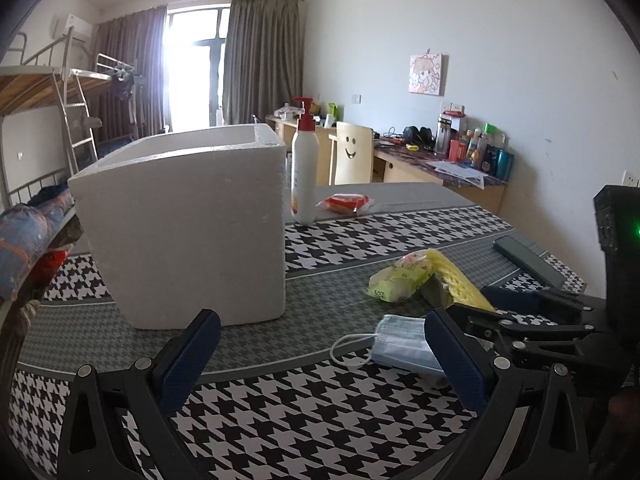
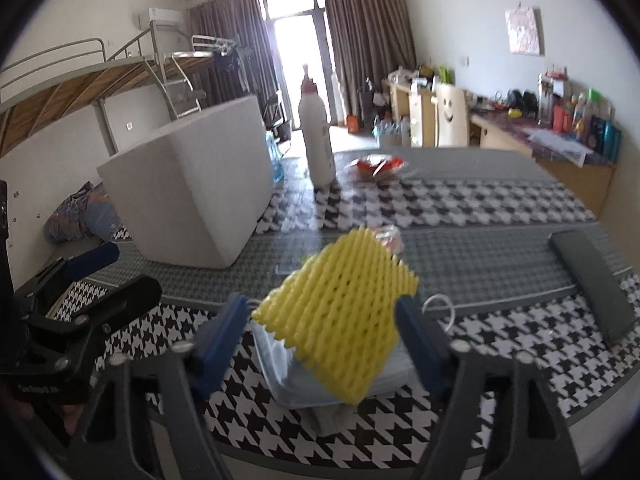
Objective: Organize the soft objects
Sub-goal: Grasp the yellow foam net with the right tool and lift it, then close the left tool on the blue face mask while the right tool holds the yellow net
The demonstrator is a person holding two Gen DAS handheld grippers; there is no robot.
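- Plainly, the right hand-held gripper (image 2: 322, 308) has the yellow foam mesh sleeve (image 2: 340, 312) between its blue pads, one pad against each side edge, so it is clamped on the sleeve
- Seen from the right wrist, the sleeve is tilted, its far end higher than its near end, above the pale blue pleated face mask (image 2: 280, 364)
- From the left wrist view the sleeve's far end leans beside the light green plastic packet (image 1: 396, 280), touching or nearly touching it; I cannot tell which
- The left hand-held gripper (image 1: 322, 320) has its two fingers wide apart with nothing between them, just above the black-and-white houndstooth-covered tabletop (image 1: 320, 420)
- The face mask lies flat on the tabletop just beside the left hand-held gripper's right-side finger, its white ear loop curling out toward the middle
- The large white foam box (image 1: 192, 232) stands upright on the tabletop with its top open, left of the soft things and apart from them
- Behind the box's right corner stands the white pump bottle with a red top (image 1: 304, 172), and near it lies the flat red-and-orange wrapped packet (image 1: 346, 203)
- A dark flat rectangular slab (image 1: 528, 260) lies at the tabletop's right edge, well apart from the box
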